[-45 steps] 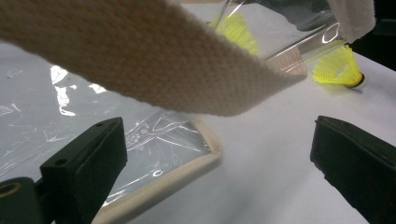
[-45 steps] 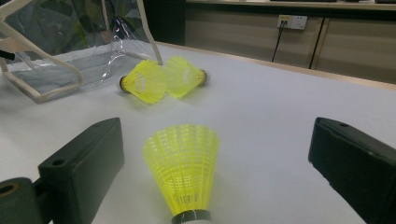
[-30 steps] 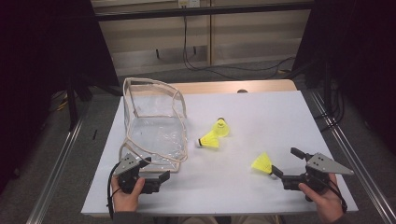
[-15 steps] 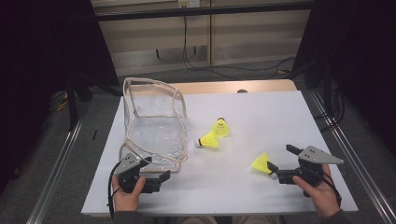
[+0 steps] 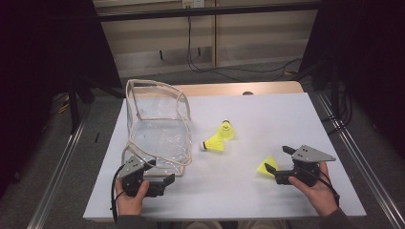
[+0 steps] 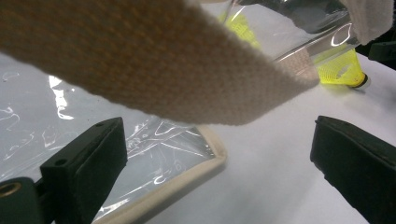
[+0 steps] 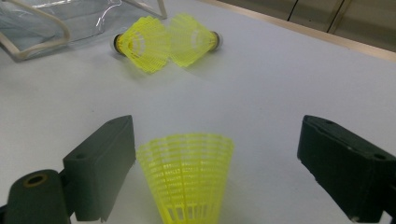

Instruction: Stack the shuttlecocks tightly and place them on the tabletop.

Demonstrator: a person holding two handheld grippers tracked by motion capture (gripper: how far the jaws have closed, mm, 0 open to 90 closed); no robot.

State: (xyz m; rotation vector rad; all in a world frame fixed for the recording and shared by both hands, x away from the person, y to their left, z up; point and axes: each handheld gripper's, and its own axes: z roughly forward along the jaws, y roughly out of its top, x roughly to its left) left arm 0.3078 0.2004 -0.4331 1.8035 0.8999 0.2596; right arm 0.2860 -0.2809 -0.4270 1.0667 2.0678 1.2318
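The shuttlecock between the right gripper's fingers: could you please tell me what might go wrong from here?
The right gripper is open, its fingers just closing. The shuttlecock sits nearer one finger, so it may be pushed aside, or its mesh skirt crushed. The left gripper is also open, so the clear bag could shift.

**A lab recording bench, curtained off in black**

We're looking at a test rig, not a home: a table (image 5: 286,119) under a white sheet, metal rails (image 5: 57,176) running along both sides, black curtains (image 5: 43,57) left and right, and loose cables (image 5: 229,71) trailing over the floor by a plain panelled wall (image 5: 258,33).
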